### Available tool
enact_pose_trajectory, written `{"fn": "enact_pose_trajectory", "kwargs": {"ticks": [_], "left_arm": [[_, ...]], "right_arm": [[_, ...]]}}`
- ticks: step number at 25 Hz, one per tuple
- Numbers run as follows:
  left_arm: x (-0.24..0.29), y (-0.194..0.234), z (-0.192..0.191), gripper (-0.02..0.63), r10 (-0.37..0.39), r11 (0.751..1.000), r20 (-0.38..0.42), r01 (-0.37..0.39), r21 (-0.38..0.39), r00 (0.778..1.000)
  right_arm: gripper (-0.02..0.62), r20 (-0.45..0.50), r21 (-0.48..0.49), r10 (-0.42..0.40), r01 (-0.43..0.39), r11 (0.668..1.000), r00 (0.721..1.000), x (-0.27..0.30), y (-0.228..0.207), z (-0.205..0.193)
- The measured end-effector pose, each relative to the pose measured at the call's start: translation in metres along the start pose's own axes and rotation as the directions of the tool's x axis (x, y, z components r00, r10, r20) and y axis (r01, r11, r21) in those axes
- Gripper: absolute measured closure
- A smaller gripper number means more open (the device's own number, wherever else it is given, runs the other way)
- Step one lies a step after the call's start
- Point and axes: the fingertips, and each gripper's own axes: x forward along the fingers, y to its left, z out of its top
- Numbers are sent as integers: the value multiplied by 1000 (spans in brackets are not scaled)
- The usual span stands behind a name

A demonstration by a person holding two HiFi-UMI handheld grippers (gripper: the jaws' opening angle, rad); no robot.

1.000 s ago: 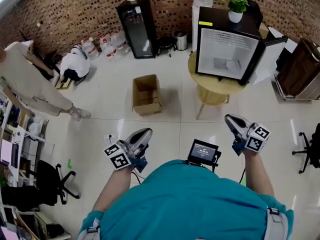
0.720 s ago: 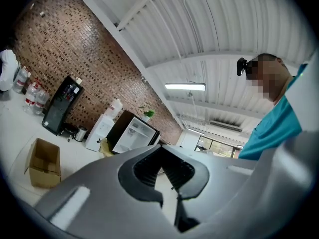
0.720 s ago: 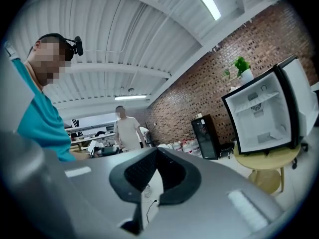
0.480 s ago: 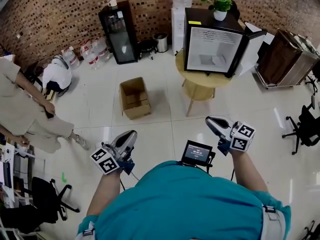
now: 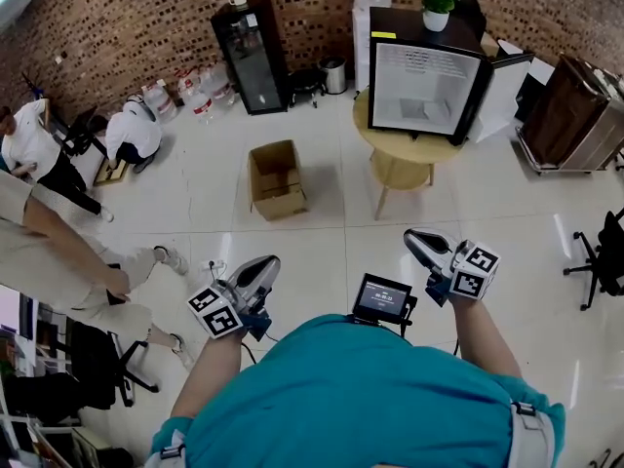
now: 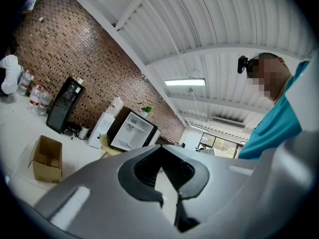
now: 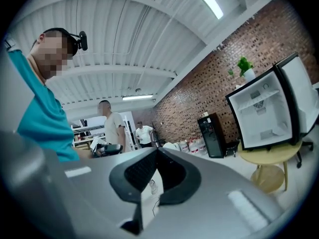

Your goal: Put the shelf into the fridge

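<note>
A small black fridge [image 5: 421, 86] stands open on a round yellow table [image 5: 402, 156] at the far side of the room, its door [image 5: 502, 96] swung out to the right and its white inside showing. No loose shelf shows in any view. My left gripper [image 5: 265, 266] and right gripper [image 5: 417, 242] are held low in front of my body, well short of the fridge, both shut with nothing in them. The left gripper [image 6: 160, 152] view shows the fridge [image 6: 132, 132] far off. Past my right gripper [image 7: 156, 151], the fridge [image 7: 264, 113] appears at the right.
An open cardboard box [image 5: 277, 178] lies on the tiled floor left of the table. A black cabinet [image 5: 252, 52] and water bottles [image 5: 180, 100] stand by the brick wall. A wooden cabinet [image 5: 570, 115] and an office chair [image 5: 604, 256] are at the right. People [image 5: 58, 261] stand and crouch at the left.
The head view has swung a little, so the fridge sits slightly further right. A person at the left has stepped closer. Both grippers stay shut at about the same place.
</note>
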Motion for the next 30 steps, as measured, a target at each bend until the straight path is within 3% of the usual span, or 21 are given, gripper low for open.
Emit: {"fn": "enact_pose_trajectory", "kwargs": {"ticks": [5,11,23,30], "left_arm": [[-21,-2,11,606,-23,1000,7,22,15,1000],[-83,30,34,606,-97,994,11,96,45,995],[-172,58,76,606,-125,991,42,123,49,991],[-159,34,80,606,-99,994,42,97,46,994]], "right_arm": [[594,11,-13,-5,6,1000,1000,12,26,-8],[594,7,-53,-61,62,997,998,74,73,-34],[595,-43,-93,-66,62,994,997,164,140,-51],[595,-61,-85,-46,41,996,997,147,139,-31]]}}
